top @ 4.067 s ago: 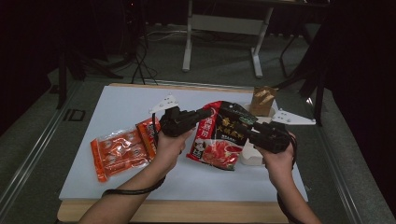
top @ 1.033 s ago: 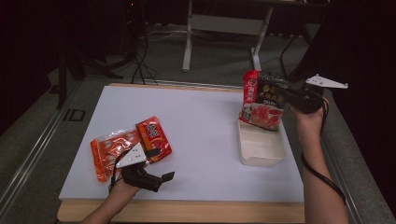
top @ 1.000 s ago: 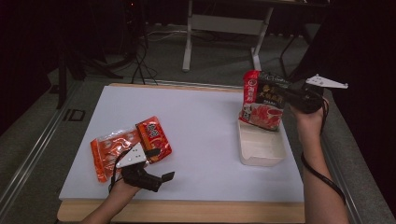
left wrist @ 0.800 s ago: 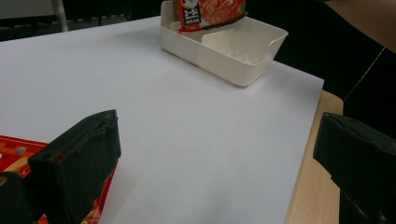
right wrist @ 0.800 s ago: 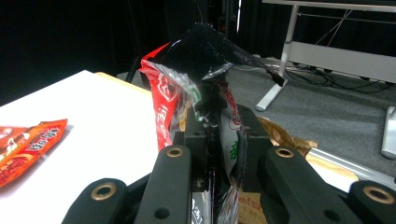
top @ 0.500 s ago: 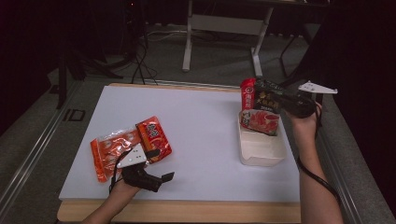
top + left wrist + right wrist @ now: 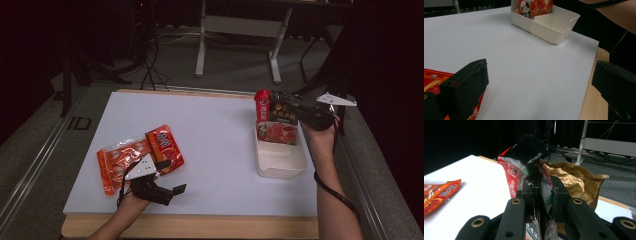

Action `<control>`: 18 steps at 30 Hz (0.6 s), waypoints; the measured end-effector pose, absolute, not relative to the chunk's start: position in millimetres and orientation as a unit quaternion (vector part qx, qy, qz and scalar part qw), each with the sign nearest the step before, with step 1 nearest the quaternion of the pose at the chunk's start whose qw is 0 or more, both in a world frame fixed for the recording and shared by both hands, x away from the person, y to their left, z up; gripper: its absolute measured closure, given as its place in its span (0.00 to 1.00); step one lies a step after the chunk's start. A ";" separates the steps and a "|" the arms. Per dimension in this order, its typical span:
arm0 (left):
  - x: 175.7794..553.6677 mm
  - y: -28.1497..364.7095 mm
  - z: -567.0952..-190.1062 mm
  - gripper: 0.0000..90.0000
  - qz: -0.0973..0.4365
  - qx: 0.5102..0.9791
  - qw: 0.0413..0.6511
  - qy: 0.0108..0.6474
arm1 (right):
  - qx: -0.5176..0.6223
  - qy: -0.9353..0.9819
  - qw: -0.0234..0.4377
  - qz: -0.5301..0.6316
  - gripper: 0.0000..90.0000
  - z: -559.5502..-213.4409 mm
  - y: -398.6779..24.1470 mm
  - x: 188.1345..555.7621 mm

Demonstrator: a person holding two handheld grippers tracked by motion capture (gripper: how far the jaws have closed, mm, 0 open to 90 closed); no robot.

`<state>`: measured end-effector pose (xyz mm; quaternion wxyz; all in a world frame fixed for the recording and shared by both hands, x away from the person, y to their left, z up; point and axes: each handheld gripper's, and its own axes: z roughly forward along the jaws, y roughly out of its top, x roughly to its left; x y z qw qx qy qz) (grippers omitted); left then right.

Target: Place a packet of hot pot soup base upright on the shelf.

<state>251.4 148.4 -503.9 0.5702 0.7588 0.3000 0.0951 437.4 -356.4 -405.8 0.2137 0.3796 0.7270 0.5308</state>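
A red and black snack packet (image 7: 276,125) stands upright in the far end of a cream tray (image 7: 281,162) at the table's right side. My right gripper (image 7: 282,107) is shut on the packet's upper part, and in the right gripper view the jaws pinch the packet (image 7: 511,177) between them. My left gripper (image 7: 172,176) rests near the table's front left, open, with nothing between its jaws. Two orange-red packets (image 7: 120,162) lie flat just beside it. The left gripper view shows the tray (image 7: 554,27) and the packet (image 7: 534,7) far off.
A crumpled gold bag (image 7: 574,182) sits just behind the held packet. The white table sheet (image 7: 215,130) ends at a wooden front edge (image 7: 200,227). Beyond the table's far edge stands a white metal frame (image 7: 240,30) with cables on the floor.
The right gripper has come down with the red and black packet, whose lower end now stands in the tray. The left gripper has stayed where it was by the orange packets.
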 end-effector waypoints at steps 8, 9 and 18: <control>250.9 147.8 -504.2 0.01 0.099 0.760 0.569 0.297 | 0.380 0.717 0.211 0.544 0.85 -412.7 -361.5 432.5; 250.8 147.9 -504.3 0.01 0.099 0.760 0.569 0.297 | 0.381 0.718 0.211 0.544 0.84 -413.4 -361.3 432.3; 251.6 147.5 -505.4 0.01 0.098 0.761 0.567 0.299 | 0.389 0.715 0.203 0.544 0.84 -429.5 -366.8 429.2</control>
